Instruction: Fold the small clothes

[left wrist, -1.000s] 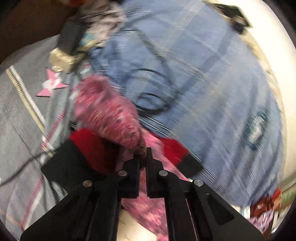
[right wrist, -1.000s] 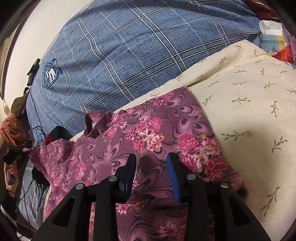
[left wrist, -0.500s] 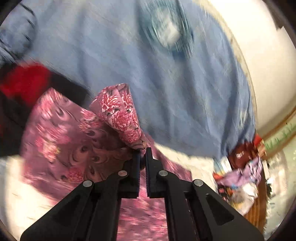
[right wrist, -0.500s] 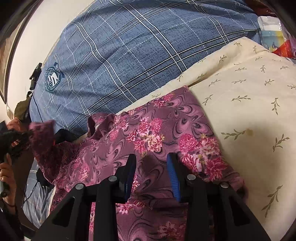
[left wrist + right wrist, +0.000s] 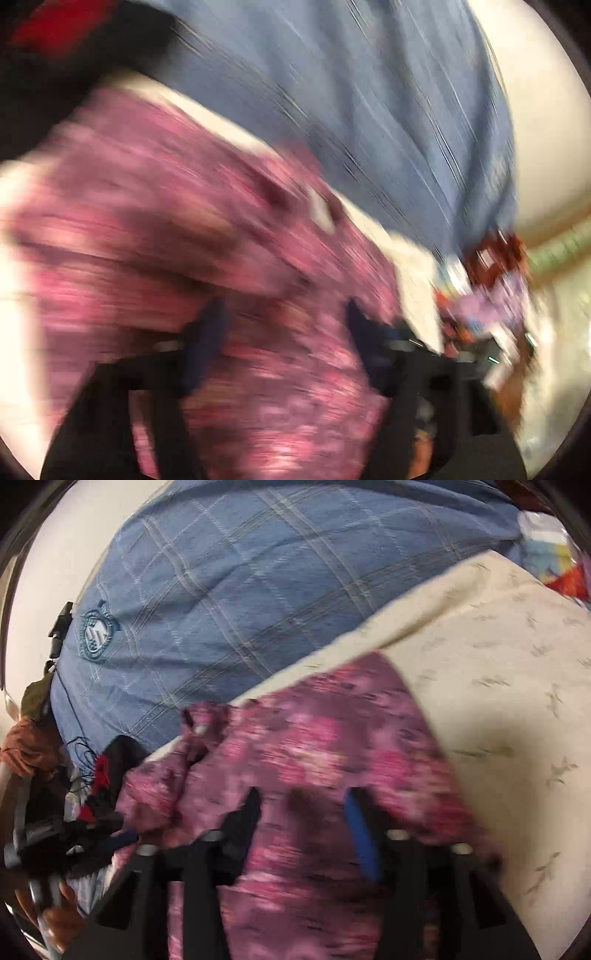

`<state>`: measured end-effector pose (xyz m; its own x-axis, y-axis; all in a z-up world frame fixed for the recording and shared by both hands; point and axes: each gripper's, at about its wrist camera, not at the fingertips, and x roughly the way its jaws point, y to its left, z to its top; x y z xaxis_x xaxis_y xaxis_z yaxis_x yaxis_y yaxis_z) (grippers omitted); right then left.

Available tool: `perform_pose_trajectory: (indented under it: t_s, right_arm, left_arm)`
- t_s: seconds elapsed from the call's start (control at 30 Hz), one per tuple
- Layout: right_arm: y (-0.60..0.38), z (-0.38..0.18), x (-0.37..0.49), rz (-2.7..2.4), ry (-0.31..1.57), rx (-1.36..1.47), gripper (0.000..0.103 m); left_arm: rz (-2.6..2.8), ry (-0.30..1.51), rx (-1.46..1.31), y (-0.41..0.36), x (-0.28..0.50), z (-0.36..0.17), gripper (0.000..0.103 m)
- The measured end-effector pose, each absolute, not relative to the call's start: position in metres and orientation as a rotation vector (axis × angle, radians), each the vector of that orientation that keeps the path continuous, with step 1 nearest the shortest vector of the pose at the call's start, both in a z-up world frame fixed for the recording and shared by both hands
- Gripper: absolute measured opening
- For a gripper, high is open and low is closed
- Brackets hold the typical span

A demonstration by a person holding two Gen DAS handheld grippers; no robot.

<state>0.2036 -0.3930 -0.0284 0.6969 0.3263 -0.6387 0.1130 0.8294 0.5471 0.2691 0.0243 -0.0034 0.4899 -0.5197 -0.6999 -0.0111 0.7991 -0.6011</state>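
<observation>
A pink floral garment [image 5: 314, 760] lies spread on a cream leaf-print sheet [image 5: 517, 686] that covers the bed, beside a blue plaid pillow [image 5: 258, 590] at the far edge. The right gripper [image 5: 301, 812] hangs just above the cloth, jaws parted wide with nothing between them; one finger carries a blue pad [image 5: 360, 838]. In the heavily blurred left wrist view, the left gripper [image 5: 284, 325] also shows its jaws spread wide over the same garment [image 5: 166, 221], gripping nothing; whether the tips touch the fabric cannot be told. A red-and-black item [image 5: 103, 775] sits at the garment's left end.
</observation>
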Motion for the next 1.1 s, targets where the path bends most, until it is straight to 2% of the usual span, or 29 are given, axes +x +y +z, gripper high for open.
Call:
perform_pose_trajectory:
  t_s: [0.1,0.13,0.23,0.37,0.47,0.5,0.53,0.57,0.73,0.87,0.93,1.0,1.1]
  right_arm:
    - [-0.353,-0.017,0.225,0.267,0.837,0.607,0.07]
    - [-0.338,-0.015,0.231,0.29,0.86,0.583,0.07]
    - [-0.274,-0.005,0.245,0.32,0.904,0.349,0.07]
    - [-0.205,-0.005,0.264,0.222,0.877,-0.022,0.076]
    - [-0.19,-0.021,0.287,0.15,0.912,-0.096,0.075]
    - [-0.193,-0.024,0.293,0.172,0.92,-0.069,0.056]
    - [-0.199,-0.022,0.294,0.187,0.909,-0.033,0.014]
    - [-0.211,-0.018,0.294,0.198,0.901,0.035,0.012]
    - [-0.325,0.012,0.255,0.176,0.759,0.484,0.011]
    - [-0.401,-0.02,0.233,0.073,0.839,0.657,0.011]
    - [-0.418,-0.039,0.225,0.053,0.894,0.714,0.019]
    - [-0.432,-0.051,0.218,0.057,0.872,0.821,0.018]
    - [-0.436,-0.057,0.223,0.071,0.841,0.889,0.024]
  left_arm:
    - [-0.236,0.932,-0.635,0.069,0.254,0.001,0.077]
    - [-0.228,0.925,-0.662,0.08,0.254,0.0,0.077]
    - [-0.209,0.935,-0.722,0.1,0.258,-0.014,0.077]
    - [-0.214,0.972,-0.797,0.11,0.262,-0.031,0.077]
    - [-0.201,0.974,-0.804,0.107,0.264,-0.036,0.077]
    - [-0.199,0.972,-0.804,0.108,0.262,-0.036,0.077]
    - [-0.203,0.969,-0.809,0.115,0.257,-0.037,0.077]
    - [-0.209,0.969,-0.813,0.116,0.256,-0.037,0.077]
    - [-0.246,0.985,-0.822,0.112,0.255,-0.038,0.077]
    - [-0.281,1.037,-0.802,0.087,0.259,-0.047,0.077]
    - [-0.276,1.056,-0.768,0.077,0.26,-0.05,0.078]
    - [-0.269,1.065,-0.758,0.072,0.261,-0.054,0.078]
    - [-0.263,1.053,-0.78,0.075,0.262,-0.055,0.078]
